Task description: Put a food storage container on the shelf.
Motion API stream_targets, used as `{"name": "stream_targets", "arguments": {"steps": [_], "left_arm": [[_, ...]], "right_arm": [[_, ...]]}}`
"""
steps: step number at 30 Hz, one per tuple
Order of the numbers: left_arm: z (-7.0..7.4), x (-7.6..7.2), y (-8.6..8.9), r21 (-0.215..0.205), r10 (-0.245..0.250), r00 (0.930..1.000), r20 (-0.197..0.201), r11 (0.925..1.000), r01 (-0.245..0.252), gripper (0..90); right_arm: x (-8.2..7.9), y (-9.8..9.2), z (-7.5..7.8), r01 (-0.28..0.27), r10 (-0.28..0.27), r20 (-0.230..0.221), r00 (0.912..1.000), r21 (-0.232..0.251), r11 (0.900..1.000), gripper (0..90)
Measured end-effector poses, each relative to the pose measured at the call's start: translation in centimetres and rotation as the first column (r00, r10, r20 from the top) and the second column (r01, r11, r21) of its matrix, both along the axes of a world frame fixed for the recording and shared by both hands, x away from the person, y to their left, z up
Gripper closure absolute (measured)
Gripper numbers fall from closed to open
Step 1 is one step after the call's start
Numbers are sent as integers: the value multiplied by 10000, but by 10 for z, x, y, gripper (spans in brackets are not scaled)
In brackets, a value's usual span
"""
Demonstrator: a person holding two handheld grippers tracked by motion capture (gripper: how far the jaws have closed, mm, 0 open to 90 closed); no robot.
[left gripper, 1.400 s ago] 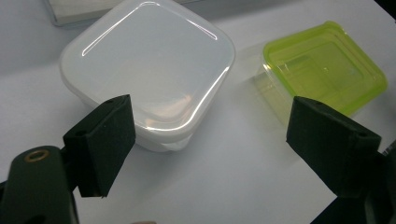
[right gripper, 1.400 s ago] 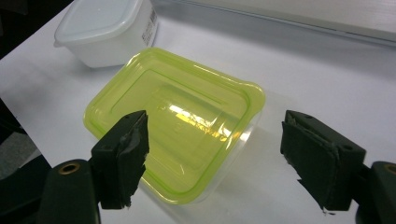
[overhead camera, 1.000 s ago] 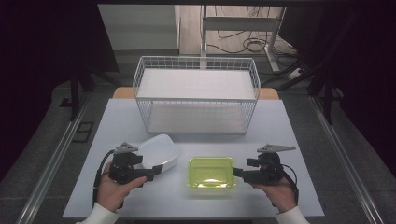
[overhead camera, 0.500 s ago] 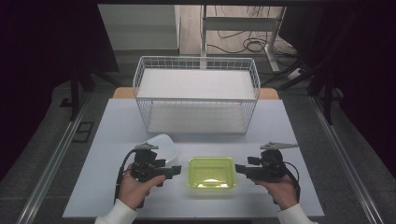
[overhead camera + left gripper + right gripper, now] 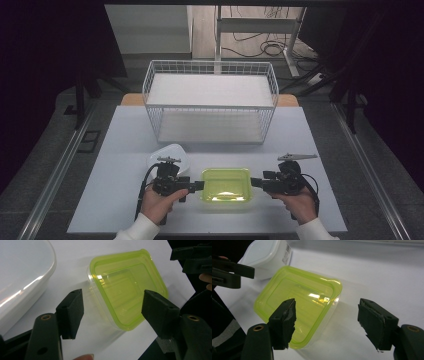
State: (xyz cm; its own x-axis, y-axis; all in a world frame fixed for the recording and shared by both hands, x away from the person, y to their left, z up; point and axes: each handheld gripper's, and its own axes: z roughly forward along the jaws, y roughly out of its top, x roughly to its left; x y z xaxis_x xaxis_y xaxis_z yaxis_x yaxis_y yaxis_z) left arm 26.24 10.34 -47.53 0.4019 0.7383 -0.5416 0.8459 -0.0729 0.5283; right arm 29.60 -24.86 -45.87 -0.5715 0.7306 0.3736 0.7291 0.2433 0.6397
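A clear box with a yellow-green lid [image 5: 226, 185] lies flat on the white table near the front edge. My left gripper [image 5: 198, 186] is level at its left side and my right gripper [image 5: 256, 182] at its right side, both pointing inward. In the left gripper view the box [image 5: 125, 292] has one corner between the open jaws of the left gripper [image 5: 115, 312], which have just been closing; the pads do not touch it. In the right gripper view the box [image 5: 299, 302] lies just beyond the right gripper [image 5: 327, 320], whose jaws have narrowed slightly and stand open.
A white lidded tub [image 5: 169, 155] sits just behind my left hand, close to the green-lidded box. A white wire basket [image 5: 210, 107] stands at the back of the table. Bare tabletop [image 5: 310, 135] lies between the basket and the grippers.
My left hand has moved right, from in front of the white tub up to the left side of the green-lidded box. The right hand has stayed where it was.
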Motion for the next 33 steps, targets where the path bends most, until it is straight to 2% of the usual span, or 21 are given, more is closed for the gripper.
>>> {"name": "stream_targets", "arguments": {"steps": [2,11,15,17,20,27,31,33], "left_arm": [[-3,2,-1,-160,-6,9999,-137,9999,4,361],[-15,6,-6,65,-3,9992,-411,10000,5,406],[-17,7,-8,-6,17,9990,-456,10000,-18,431],[-19,8,-9,-1,35,9988,-479,10000,-35,442],[-23,9,-6,-184,79,9976,-691,9998,-92,453],[-29,11,-4,-423,136,9958,-909,9990,-175,485],[-31,12,-6,-435,96,9954,-957,9990,-138,529],[-32,13,-8,-595,59,9946,-1032,9982,-121,560]], "right_arm": [[1,0,-3,32,-30,-197,9998,104,9999,315],[7,1,-16,237,-201,-876,9959,395,9989,330],[10,1,-23,320,-265,-1108,9935,475,9984,353],[11,1,-26,357,-263,-1299,9912,710,9968,374],[12,2,-30,389,-223,-1647,9861,983,9944,401],[13,4,-35,290,-77,-1910,9816,1091,9936,452],[14,5,-37,231,11,-2064,9785,1148,9931,477],[14,6,-40,159,135,-2241,9745,1289,9915,510]]}}
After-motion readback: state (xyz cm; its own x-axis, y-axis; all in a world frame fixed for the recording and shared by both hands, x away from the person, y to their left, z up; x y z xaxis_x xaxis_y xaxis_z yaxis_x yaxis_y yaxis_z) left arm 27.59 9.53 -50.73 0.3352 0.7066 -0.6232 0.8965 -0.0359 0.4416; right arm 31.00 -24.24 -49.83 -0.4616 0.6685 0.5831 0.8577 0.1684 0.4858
